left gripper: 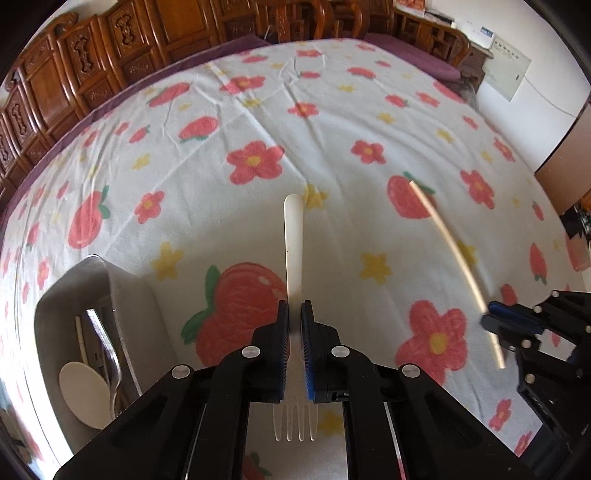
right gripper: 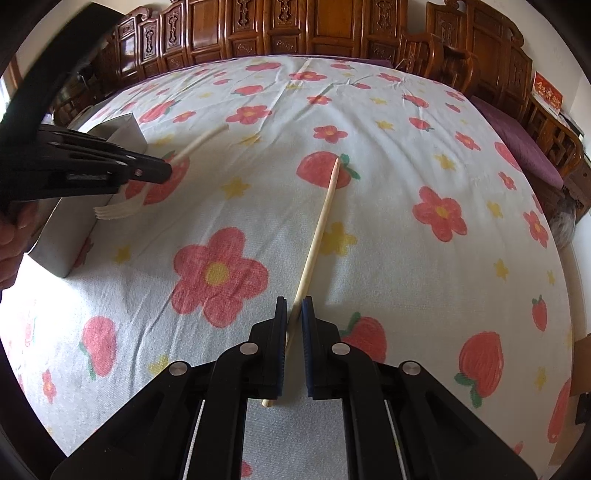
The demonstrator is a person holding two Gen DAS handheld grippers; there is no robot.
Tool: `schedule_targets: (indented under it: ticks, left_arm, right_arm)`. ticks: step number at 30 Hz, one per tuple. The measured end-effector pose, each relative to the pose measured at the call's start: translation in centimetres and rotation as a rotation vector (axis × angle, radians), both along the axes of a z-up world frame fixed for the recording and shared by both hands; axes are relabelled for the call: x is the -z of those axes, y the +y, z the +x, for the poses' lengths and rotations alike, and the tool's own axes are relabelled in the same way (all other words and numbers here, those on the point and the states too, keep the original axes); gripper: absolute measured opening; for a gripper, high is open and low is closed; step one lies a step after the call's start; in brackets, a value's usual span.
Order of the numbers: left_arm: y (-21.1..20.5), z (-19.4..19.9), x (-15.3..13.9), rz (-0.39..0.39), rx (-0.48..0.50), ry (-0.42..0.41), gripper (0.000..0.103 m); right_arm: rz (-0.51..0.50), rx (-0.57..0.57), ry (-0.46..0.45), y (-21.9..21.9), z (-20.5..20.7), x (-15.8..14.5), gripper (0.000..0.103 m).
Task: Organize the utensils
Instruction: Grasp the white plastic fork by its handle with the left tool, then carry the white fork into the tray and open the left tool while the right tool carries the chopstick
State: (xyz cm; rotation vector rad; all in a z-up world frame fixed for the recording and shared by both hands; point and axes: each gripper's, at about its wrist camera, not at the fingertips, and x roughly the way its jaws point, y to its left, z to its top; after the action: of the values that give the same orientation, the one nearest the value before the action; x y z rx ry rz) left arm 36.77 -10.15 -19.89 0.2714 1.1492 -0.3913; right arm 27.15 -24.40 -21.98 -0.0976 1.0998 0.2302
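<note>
Utensils counted: one pale fork (left gripper: 294, 258), one wooden chopstick (right gripper: 317, 236), plus one white round-bowled spoon (left gripper: 83, 395) and one clear plastic utensil (left gripper: 110, 354) in the container. Left gripper (left gripper: 295, 314) has its jaws pinching the fork at the neck, tines toward the camera, handle pointing away over the flowered cloth (left gripper: 258, 110). No earlier frame given, so only the clamp is told. Right gripper (right gripper: 294, 310) has its jaws pressed on the chopstick near its butt end; the tip reaches out over a strawberry print, clear of the cloth.

Grey box (left gripper: 55, 295) sits by the left edge of the counter, just beside the left gripper; it holds the spoon and the clear utensil, both leaning upright.

Left wrist view shows the box's inside; right wrist view shows only its outer walls, with the fork tines beside it and part of a hand (right gripper: 11, 236) at the left edge. Carved wooden furniture (right gripper: 295, 26) lines the far edge.
</note>
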Motion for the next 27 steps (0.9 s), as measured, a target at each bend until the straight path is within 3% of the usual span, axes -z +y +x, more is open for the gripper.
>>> schedule_targets:
  ticks: [6,17,19,27]
  left_arm:
    - [0.3,-1.6,-2.5,-0.034,0.004,-0.055,0.006]
    - [1.6,-4.6,-6.2,-0.092,0.004,-0.117,0.006]
    - [2.0,-5.2,-6.8,-0.104,0.001,-0.129,0.006]
    - [4.0,-6.8,-8.6,-0.121,-0.018,-0.169,0.006]
  right_arm:
    - [0.019,0.02,0.024,-0.3,0.7,0.0,0.009]
    - [-0.045,0.011,0.024,0.9,3.2,0.1,0.015]
    - [-0.048,0.006,0.025,1.0,3.3,0.1,0.008]
    - [-0.037,0.03,0.019,0.8,2.4,-0.5,0.006]
